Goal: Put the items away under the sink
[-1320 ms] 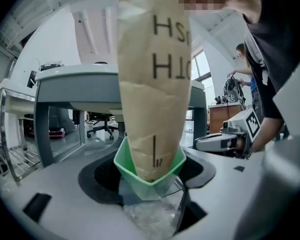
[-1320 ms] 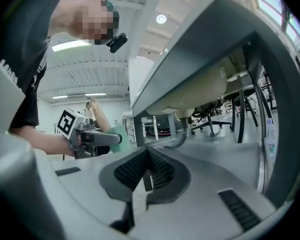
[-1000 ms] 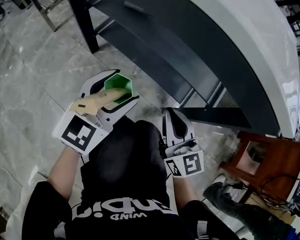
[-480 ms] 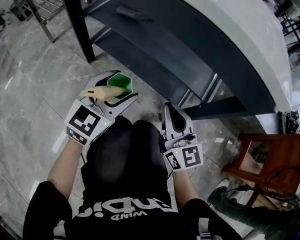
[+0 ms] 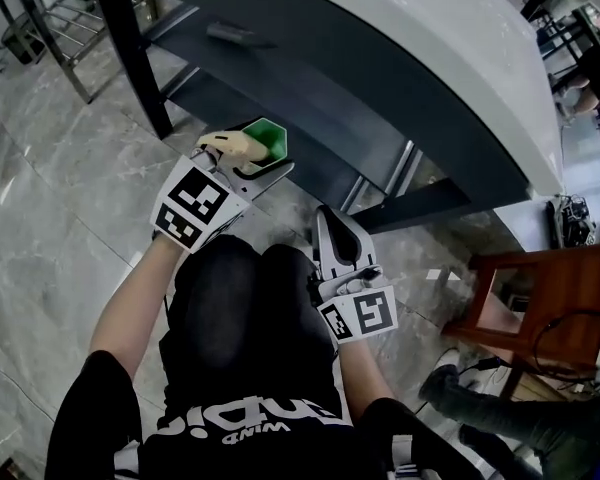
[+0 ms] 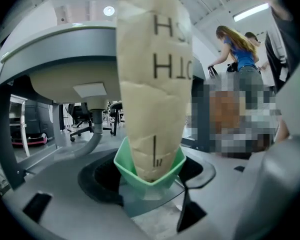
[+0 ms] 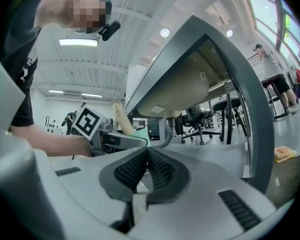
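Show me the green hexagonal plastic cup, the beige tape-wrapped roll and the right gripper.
green hexagonal plastic cup (image 6: 147, 184): left gripper view, front wall.
beige tape-wrapped roll (image 6: 151, 94): left gripper view, its middle.
right gripper (image 7: 146, 153): right gripper view, between its shut fingertips.

Your green hexagonal cup (image 5: 268, 136) carries a tan tape-wrapped stick (image 6: 152, 84) poking out of it, and is gripped in your left gripper (image 5: 252, 151), low beside the sink (image 6: 75, 79)

Head cam looks steeply down from above onto my left gripper (image 5: 258, 153) & right gripper (image 5: 332, 223). Each gripper cam rides close behind its fingers, facing about level past them. Both share the sink basin (image 6: 65, 79) & drain pipe (image 6: 94, 131) ahead.
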{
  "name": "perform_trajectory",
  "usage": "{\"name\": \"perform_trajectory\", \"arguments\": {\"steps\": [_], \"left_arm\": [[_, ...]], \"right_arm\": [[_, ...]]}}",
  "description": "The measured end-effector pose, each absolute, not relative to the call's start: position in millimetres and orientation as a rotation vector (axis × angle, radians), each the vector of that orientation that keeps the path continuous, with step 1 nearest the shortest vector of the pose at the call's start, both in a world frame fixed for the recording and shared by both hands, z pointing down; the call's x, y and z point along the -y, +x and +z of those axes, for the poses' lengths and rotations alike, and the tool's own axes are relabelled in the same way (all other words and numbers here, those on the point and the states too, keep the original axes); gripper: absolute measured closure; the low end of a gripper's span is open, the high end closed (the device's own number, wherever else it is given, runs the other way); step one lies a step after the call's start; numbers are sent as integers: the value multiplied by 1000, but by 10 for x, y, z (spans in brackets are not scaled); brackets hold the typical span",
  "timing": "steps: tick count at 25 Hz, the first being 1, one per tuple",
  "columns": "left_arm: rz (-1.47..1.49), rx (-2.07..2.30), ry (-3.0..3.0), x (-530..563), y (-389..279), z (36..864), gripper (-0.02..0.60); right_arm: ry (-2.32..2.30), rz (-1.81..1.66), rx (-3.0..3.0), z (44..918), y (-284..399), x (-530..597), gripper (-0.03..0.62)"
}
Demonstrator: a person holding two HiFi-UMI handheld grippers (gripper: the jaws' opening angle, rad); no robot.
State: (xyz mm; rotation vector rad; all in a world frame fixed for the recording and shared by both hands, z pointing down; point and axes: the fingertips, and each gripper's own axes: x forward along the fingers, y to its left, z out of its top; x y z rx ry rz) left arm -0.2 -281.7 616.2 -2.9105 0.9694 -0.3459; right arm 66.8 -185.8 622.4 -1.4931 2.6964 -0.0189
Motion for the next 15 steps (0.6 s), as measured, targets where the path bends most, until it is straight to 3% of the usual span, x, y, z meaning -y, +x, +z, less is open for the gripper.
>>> {"name": "perform_trajectory", "arguments": {"steps": [15], "left_arm": [[-308, -940, -2911, 3624, 651, 6176, 252]], "right_arm": [[-1529, -25, -2685, 6259, 673, 1825, 577]]}}
